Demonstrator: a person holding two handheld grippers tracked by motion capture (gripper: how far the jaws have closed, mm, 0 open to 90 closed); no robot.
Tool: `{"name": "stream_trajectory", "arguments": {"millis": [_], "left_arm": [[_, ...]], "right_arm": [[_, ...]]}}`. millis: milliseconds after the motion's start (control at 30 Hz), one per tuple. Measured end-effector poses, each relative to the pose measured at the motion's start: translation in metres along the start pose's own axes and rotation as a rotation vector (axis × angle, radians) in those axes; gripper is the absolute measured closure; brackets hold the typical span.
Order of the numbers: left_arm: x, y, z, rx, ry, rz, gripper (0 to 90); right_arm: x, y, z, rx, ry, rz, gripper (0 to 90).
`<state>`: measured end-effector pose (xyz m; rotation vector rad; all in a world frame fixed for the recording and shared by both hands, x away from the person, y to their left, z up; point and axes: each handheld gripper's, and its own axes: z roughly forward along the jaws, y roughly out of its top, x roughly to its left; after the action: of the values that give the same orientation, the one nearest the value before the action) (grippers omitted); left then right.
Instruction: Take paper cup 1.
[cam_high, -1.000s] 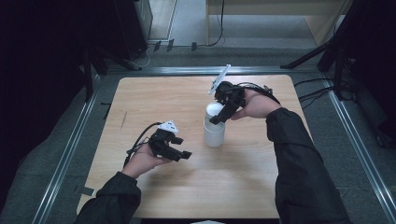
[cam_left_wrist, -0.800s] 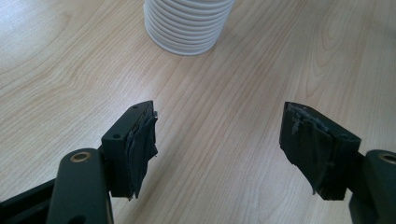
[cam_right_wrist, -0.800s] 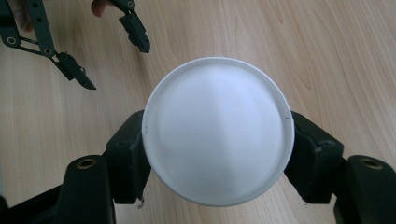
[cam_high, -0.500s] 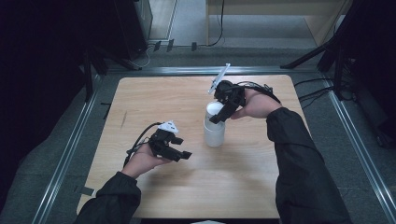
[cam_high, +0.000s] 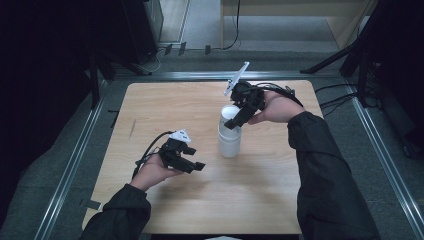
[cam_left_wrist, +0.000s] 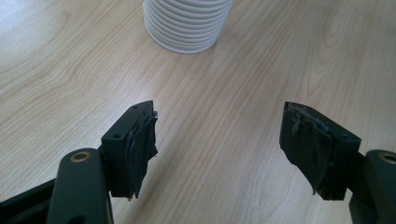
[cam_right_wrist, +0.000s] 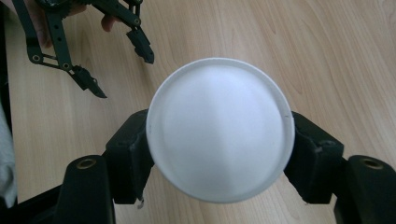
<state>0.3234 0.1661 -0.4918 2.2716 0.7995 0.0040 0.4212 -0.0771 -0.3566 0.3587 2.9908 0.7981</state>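
My right gripper (cam_right_wrist: 219, 154) had its jaws against both sides of the top cup (cam_right_wrist: 219, 128) on the white cup stack (cam_high: 229, 135), which stood upright near the middle of the tabletop (cam_high: 150, 110); my left gripper (cam_left_wrist: 219, 149) hung wide and empty just above the wood, near the stack's base.
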Motion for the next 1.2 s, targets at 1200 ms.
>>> {"name": "stream_trajectory", "arguments": {"millis": [1200], "left_arm": [[0.0,0.0,-0.002,-0.018,-0.012,-0.002,25.4]], "right_arm": [[0.011,0.017,-0.045,-0.012,-0.008,0.019,36.2]]}}
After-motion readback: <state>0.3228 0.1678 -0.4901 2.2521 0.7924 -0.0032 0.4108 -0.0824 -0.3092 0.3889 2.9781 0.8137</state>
